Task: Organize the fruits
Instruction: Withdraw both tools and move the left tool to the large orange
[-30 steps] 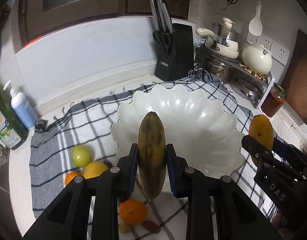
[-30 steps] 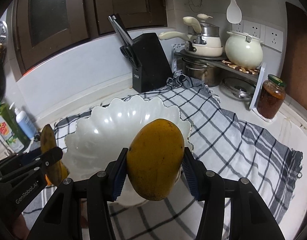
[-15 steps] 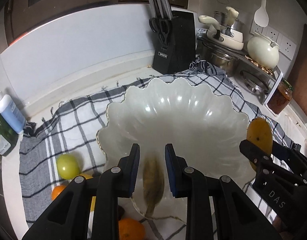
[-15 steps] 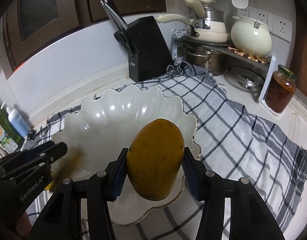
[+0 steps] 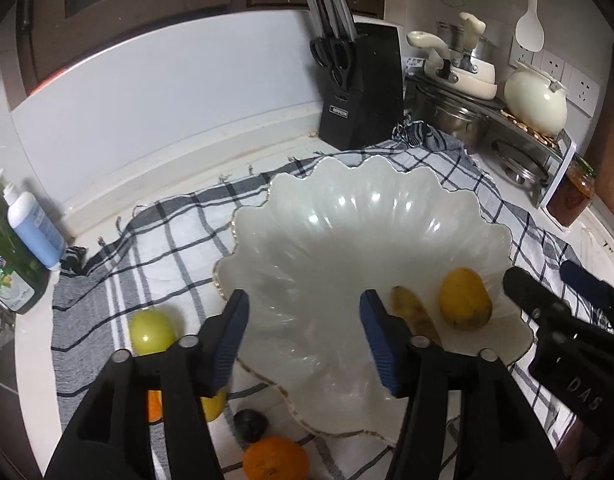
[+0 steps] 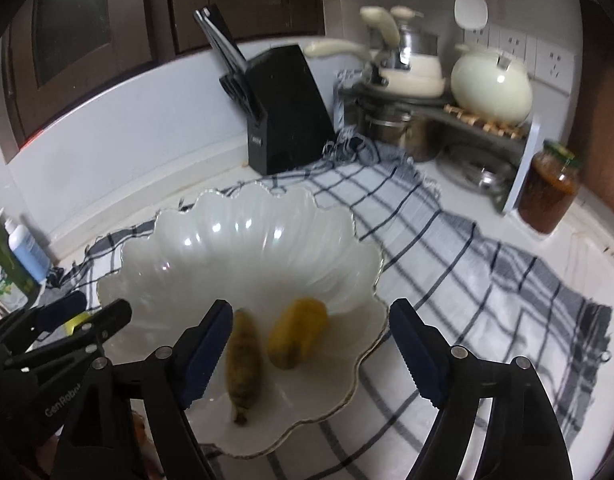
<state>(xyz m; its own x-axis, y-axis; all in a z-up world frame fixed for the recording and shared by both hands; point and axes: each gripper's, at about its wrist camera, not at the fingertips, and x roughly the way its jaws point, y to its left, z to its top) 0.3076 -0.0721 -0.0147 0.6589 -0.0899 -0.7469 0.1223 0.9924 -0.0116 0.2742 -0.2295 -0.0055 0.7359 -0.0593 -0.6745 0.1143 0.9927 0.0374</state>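
So both claws are spread wide w/ nothing between the pads atm: left claw (image 5: 305, 334) hangs over the near-left part of the bowl (image 5: 347, 184), right claw (image 6: 311, 354) over the near-right rim. In the bowl, near its front edge, there's a banana (image 6: 243, 360), pretty brown and spotty, and a mango (image 6: 297, 332) just beside it, prob touching but the right view is blurry so can't swear to it. Rest of the fruit isn't in yet: green apple (image 5: 153, 330) on the checked cloth (image 5: 167, 236) left of the bowl, something yellow (image 5: 215, 404) and something orange (image 5: 155, 406) half hidden behind the left claw's fingers, a small dark fruit (image 5: 250, 423) and an orange (image 5: 275, 458) right by the bowl's front lip. So imo task is only partly done. What could go wrong: round stuff on a loose cloth rolls, so a sloppy pinch on the apple or orange prob just squirts it away across the bench. Bowl rim is wavy and looks thin, and a claw dipping for the orange next to it could clip the lip and tip or drag the whole thing, esp since the cloth under it can slide. Banana looks soft, so dropping more fruit on top = bruising. Also both claws are crowded at the same side, easy to bump each other.
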